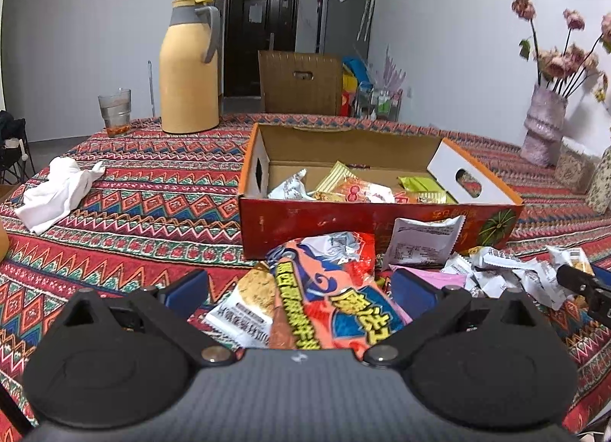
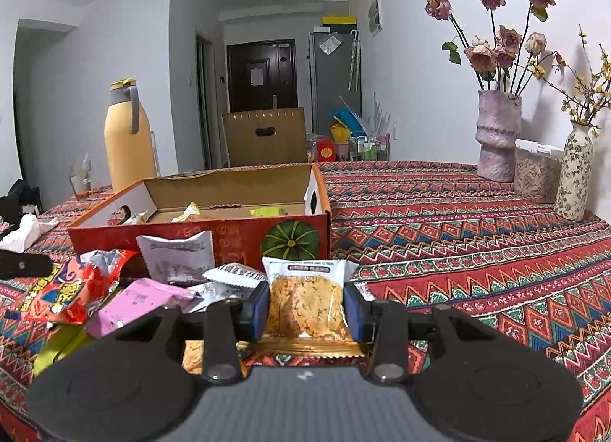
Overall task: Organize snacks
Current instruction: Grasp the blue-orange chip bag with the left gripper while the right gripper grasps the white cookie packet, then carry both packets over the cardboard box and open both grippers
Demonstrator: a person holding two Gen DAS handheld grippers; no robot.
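Observation:
An open red cardboard box (image 1: 343,220) (image 2: 236,239) stands on the patterned tablecloth with several snack packets inside. In front of it lies a heap of loose packets. My left gripper (image 1: 301,285) is open over the heap. An orange-red snack bag (image 1: 328,297) and a cracker packet (image 1: 244,304) lie between its wide-spread fingers, not pressed. My right gripper (image 2: 305,304) is shut on a clear packet with a golden cracker (image 2: 305,300), held upright just above the table to the right of the heap. A pink packet (image 2: 137,300) and small white packets (image 1: 496,274) lie nearby.
A yellow thermos jug (image 1: 189,68) and a glass (image 1: 114,112) stand at the far left, with a crumpled white cloth (image 1: 57,190) nearer. Two flower vases (image 2: 498,136) (image 2: 574,171) and a clear food container (image 2: 536,171) stand at the far right by the wall.

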